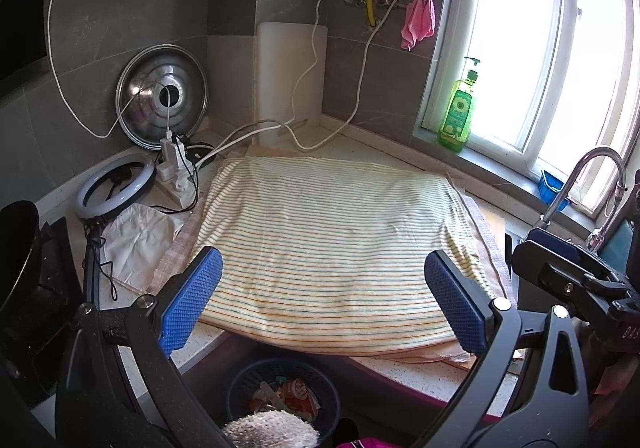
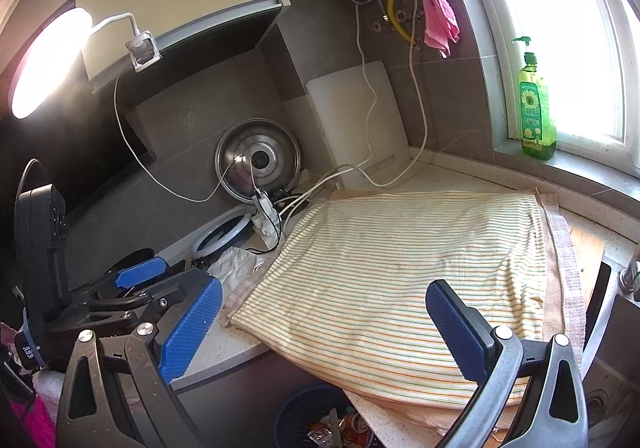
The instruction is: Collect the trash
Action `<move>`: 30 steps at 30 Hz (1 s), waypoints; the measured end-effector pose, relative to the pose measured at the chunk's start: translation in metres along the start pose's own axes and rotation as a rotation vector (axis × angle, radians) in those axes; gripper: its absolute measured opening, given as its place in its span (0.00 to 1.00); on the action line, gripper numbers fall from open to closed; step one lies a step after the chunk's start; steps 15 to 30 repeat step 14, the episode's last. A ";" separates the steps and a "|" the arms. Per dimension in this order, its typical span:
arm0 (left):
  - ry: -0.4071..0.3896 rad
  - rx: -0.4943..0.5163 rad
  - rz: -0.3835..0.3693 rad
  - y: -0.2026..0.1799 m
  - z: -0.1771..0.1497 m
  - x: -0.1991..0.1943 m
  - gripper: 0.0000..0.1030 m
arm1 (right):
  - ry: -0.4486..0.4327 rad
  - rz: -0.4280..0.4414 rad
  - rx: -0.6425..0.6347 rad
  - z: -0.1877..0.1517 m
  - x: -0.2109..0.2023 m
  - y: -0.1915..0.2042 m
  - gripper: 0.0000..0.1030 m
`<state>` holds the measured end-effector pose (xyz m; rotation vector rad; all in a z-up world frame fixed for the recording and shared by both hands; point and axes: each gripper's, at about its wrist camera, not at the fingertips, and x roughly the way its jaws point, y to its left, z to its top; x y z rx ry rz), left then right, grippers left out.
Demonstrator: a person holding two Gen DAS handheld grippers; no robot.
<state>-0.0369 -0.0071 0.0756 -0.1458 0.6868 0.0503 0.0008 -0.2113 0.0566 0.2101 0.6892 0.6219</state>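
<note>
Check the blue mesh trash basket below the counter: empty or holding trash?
Holding trash. The blue mesh trash basket shows crumpled wrappers inside in both wrist views; how full it is cannot be told, since the counter edge and fingers hide part of it.

We see the blue trash basket cut off at 6 o'clock; its wrappers blur, labels unreadable.

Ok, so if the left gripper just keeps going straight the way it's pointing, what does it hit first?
Most likely the striped cloth spread on the counter: the open left gripper frames it, with nothing between. Depth is hard to judge, so it could pass just above and reach the white board at the wall.
</note>
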 end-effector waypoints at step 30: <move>-0.013 0.016 0.023 -0.009 0.005 0.011 1.00 | 0.027 -0.013 0.026 0.002 0.012 -0.009 1.00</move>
